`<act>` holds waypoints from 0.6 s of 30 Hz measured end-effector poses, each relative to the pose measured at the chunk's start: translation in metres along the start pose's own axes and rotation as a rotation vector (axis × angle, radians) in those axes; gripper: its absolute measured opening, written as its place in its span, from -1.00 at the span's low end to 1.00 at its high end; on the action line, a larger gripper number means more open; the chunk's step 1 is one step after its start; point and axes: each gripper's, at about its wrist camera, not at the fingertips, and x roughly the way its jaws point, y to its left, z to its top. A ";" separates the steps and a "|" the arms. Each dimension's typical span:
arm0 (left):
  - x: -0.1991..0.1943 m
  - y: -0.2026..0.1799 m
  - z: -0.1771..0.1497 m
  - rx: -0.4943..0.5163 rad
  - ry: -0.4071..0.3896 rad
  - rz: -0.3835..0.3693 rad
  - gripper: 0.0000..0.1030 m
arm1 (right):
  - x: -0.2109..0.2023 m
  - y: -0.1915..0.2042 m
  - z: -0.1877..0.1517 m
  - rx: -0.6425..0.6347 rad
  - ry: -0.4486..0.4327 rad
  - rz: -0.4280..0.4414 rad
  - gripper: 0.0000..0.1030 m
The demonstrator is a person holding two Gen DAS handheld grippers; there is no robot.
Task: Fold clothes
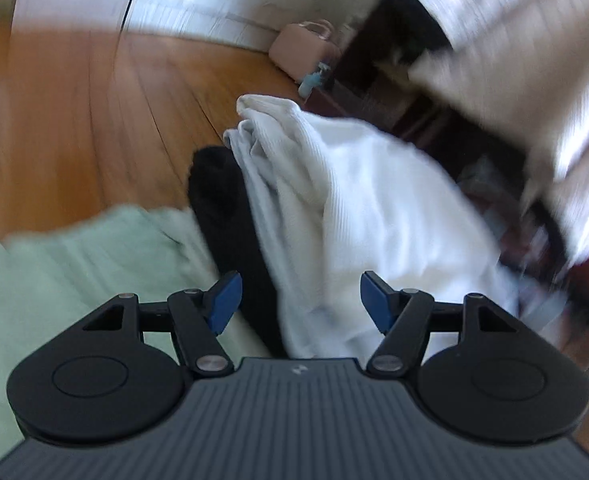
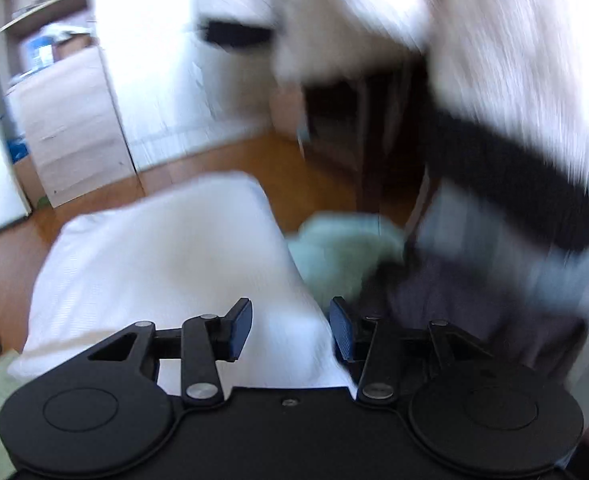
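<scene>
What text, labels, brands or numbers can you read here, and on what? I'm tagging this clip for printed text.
No words or numbers can be read in either view.
Left gripper body: a small pale emblem, not lettering I can read.
Shelf items in the right wrist view: blue and white packaging, too blurred to read.
Pink case on the floor: no legible label.

Wooden floor (image 1: 94, 100), apparently a pink case (image 1: 300, 50).

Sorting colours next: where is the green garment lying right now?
Left wrist view: the green garment lies at lower left, beside the black cloth and white garment.
</scene>
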 end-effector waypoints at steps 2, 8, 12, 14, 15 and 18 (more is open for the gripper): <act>0.010 0.018 0.007 -0.120 0.028 -0.031 0.21 | -0.015 0.029 0.003 -0.120 -0.076 0.053 -0.06; 0.035 0.009 0.039 -0.097 -0.031 -0.020 0.21 | -0.018 0.118 -0.016 -0.469 -0.070 0.366 0.10; 0.054 -0.013 0.071 -0.013 0.000 0.045 0.27 | 0.004 0.163 -0.049 -0.621 -0.084 0.299 0.10; 0.070 -0.029 0.085 0.077 0.023 0.110 0.26 | 0.021 0.176 -0.063 -0.666 -0.109 0.229 0.09; 0.079 -0.036 0.091 0.107 0.032 0.136 0.27 | 0.030 0.178 -0.069 -0.670 -0.119 0.216 -0.10; 0.100 -0.045 0.098 0.131 0.040 0.147 0.19 | 0.049 0.178 -0.086 -0.680 -0.148 0.191 -0.75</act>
